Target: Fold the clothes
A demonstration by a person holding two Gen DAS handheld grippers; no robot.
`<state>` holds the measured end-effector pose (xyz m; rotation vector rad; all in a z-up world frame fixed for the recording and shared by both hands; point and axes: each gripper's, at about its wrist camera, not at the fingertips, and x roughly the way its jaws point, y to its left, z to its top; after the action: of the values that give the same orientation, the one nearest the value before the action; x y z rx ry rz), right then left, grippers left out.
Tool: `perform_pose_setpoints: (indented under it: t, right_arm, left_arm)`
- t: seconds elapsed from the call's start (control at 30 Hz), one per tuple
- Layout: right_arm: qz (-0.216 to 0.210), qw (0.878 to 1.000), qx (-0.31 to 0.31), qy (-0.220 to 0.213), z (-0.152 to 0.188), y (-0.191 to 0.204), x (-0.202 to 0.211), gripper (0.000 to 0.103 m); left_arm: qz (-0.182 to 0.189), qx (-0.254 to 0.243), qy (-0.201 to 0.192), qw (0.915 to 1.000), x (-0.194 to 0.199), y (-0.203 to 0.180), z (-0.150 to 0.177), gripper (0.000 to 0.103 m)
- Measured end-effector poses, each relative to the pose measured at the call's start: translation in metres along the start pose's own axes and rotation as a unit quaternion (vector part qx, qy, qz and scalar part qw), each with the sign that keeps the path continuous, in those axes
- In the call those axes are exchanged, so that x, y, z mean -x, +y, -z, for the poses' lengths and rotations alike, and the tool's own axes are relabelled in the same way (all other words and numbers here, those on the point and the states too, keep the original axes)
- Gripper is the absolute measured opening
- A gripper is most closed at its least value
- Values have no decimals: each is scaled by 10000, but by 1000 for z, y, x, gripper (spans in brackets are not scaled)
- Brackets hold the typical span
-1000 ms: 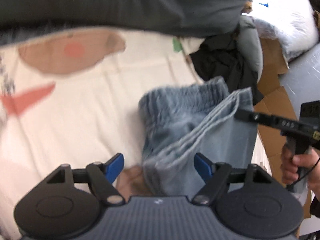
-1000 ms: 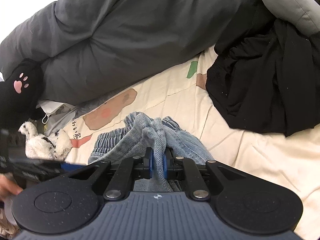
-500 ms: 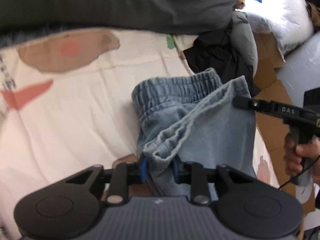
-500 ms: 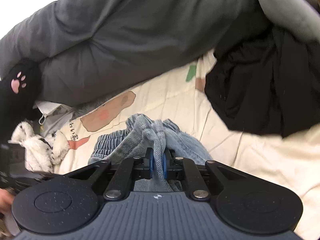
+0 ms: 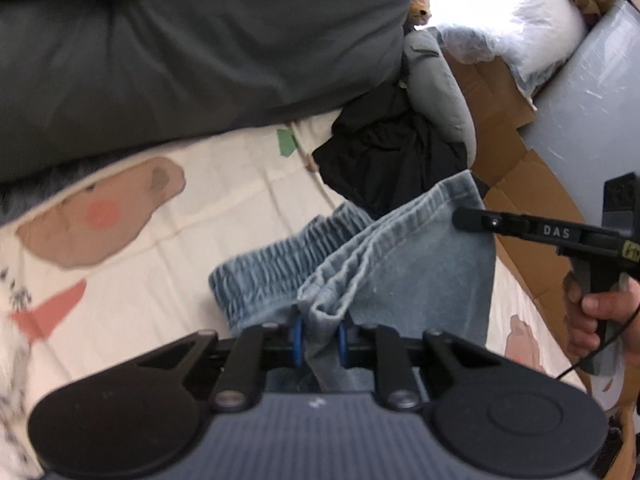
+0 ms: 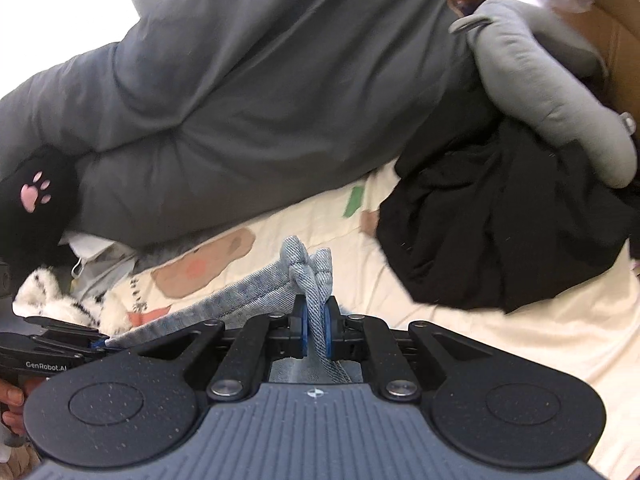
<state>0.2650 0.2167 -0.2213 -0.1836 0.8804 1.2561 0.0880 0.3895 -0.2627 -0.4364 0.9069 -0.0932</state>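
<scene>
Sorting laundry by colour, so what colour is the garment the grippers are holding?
Light blue, faded denim shorts; the left wrist view shows it best.

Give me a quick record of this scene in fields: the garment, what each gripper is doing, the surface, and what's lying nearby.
garment: light blue denim shorts with an elastic waistband, stretched between both grippers
left gripper: jaws closing, pads on a bunched hem of the shorts
right gripper: shut on another denim edge
surface: cream bedsheet with cartoon prints
nearby: black garment, dark grey duvet, grey pillow, striped plush toy
fold: not yet made
</scene>
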Motion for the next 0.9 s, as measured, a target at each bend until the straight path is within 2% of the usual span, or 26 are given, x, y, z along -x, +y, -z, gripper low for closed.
perform_pose_setpoints:
  t: [0.17,0.23,0.37,0.5,0.63,0.8,0.9]
  right_arm:
    - [96,10000,21,-5,-9,-1,-7,7]
    - [128,9999,15,10,-11,0,-14,7]
    - [194,9998,-44,88,-12,1,-27,7]
    - [369,9991,-195,111,-12,1,-38,6]
    - [653,9974,-286,107,-12,-2,-51,12]
    - [802,9937,-743,-250,-14,-18,-41,14]
    - [903,9920,-792,-387,-13,-24,-31,14]
  left_arm:
    - [-133,1,137,9998,-7,2,-19,17]
    - [-189,-26,189,9996,-10,4,-22,17]
    - [-222,306,350,9987,-18,16,-24,17]
    - [-268,262,340,9987,-23,18,-26,17]
    - [-255,444,345,9981,-36,28,-25,17]
    - [-219,471,330,9981,-36,33,-25,17]
    - [-219,503,376,9978,-39,35,-26,17]
